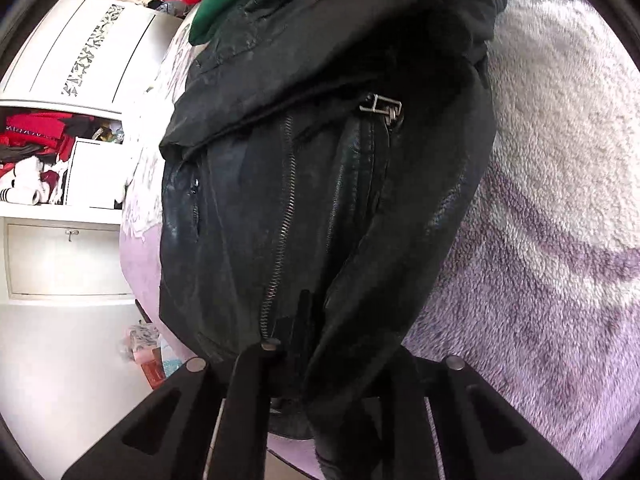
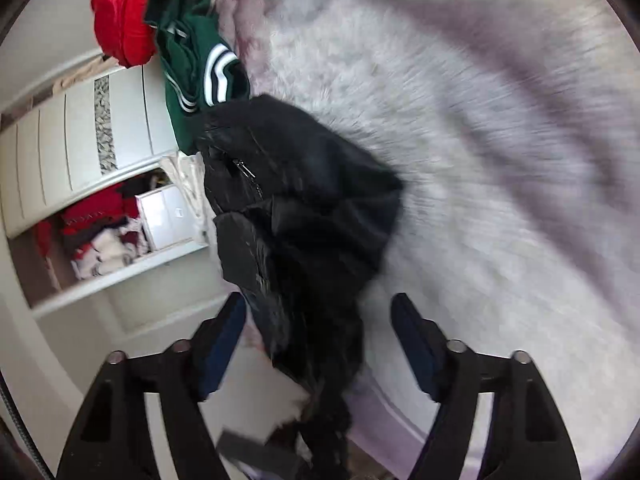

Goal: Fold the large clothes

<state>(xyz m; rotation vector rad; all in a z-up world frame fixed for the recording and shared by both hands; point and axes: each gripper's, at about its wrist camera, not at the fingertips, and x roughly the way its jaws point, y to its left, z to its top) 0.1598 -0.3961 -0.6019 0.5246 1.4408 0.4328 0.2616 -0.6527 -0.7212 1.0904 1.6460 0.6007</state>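
Observation:
A black leather jacket (image 1: pixel 304 184) with a metal zip and a buckle fills the left wrist view, lying on a fluffy blanket (image 1: pixel 560 200). My left gripper (image 1: pixel 298 344) is shut on the jacket's lower edge beside the zip; its right finger is hidden under the leather. In the right wrist view the same jacket (image 2: pixel 304 208) lies bunched at the bed's edge, and its lower part hangs down between the fingers. My right gripper (image 2: pixel 320 300) stands open, its blue pads (image 2: pixel 412 332) wide apart and not pressing the leather. This view is motion-blurred.
A green garment with white stripes (image 2: pixel 192 60) and a red one (image 2: pixel 124 12) lie beyond the jacket. A white wardrobe (image 2: pixel 80 140) stands left of the bed, its open shelf (image 2: pixel 104 240) stuffed with clothes. The blanket (image 2: pixel 500 180) spreads to the right.

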